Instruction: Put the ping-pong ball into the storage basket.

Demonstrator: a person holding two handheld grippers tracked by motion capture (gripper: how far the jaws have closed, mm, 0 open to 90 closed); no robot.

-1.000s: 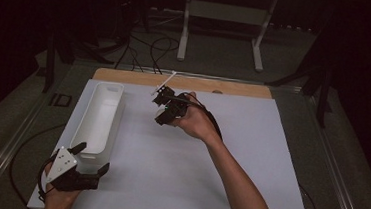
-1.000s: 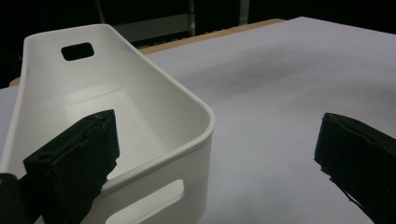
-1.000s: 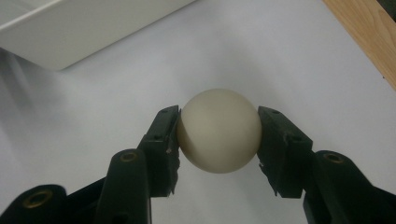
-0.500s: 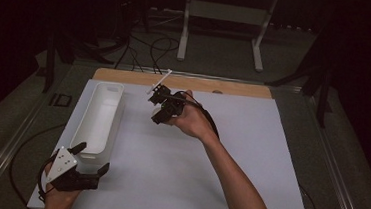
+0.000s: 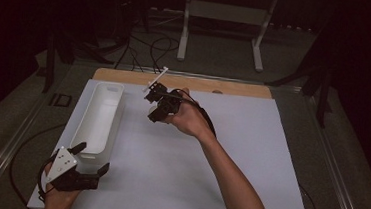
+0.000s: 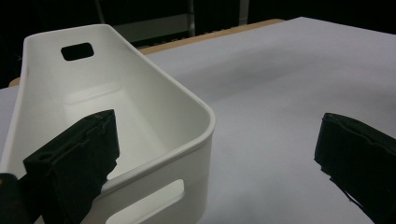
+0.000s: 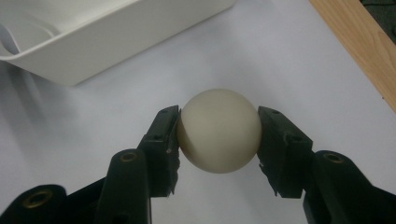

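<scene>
The right tool (image 7: pixel 218 133) is gripping a cream ball (image 7: pixel 218 130) above the tabletop (image 5: pixel 251 140), beside the white bin (image 5: pixel 97 120). The left tool (image 6: pixel 219 163) is standing open, straddling the bin's near corner. Keeping the squeeze steady matters while carrying the ball over the rim.

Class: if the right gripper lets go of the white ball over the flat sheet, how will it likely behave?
The ball is smooth and round, so it would probably roll across the sheet. The right gripper pinches it at two small spots only, so it may slip. It looks rigid, undented by the pads.
</scene>
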